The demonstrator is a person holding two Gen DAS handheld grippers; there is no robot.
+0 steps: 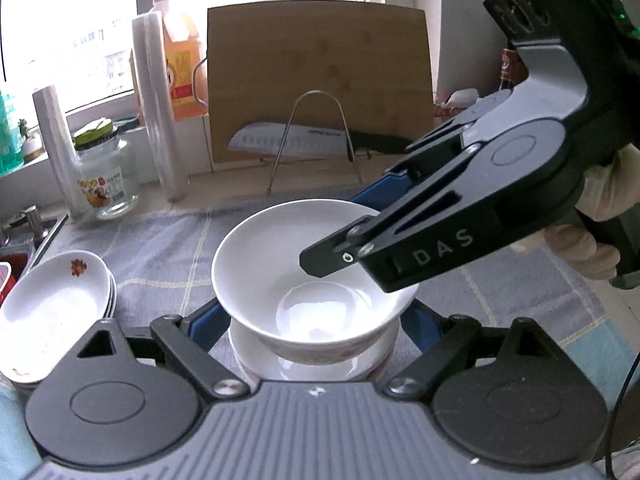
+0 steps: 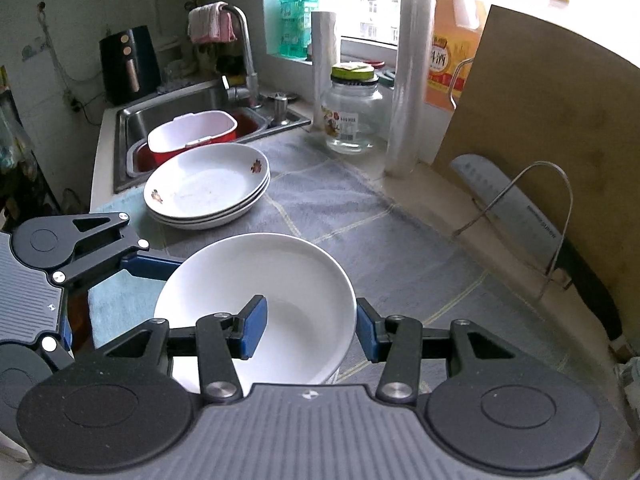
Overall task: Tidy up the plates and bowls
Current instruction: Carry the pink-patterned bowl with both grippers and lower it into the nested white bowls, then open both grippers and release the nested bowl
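My right gripper (image 2: 310,328) is shut on the rim of a plain white bowl (image 2: 256,280), one blue pad inside and one outside. In the left wrist view it reaches in from the right (image 1: 336,228) over that bowl (image 1: 312,264), which sits tilted in a lower bowl (image 1: 320,364). My left gripper (image 1: 316,320) straddles this stack, its blue pads (image 1: 208,328) pressed against both sides below the top rim; the tips are hidden. One left finger (image 2: 148,265) shows beside the bowl. Three flower-printed plates (image 2: 208,184) are stacked to the left (image 1: 52,304).
A grey-blue checked cloth (image 2: 360,220) covers the counter. Behind it stand a glass jar (image 2: 352,112), two film rolls, an oil bottle and a cutting board (image 1: 320,72) with a knife (image 1: 288,140) on a wire rack. The sink (image 2: 128,120) with a red tub (image 2: 192,136) lies left.
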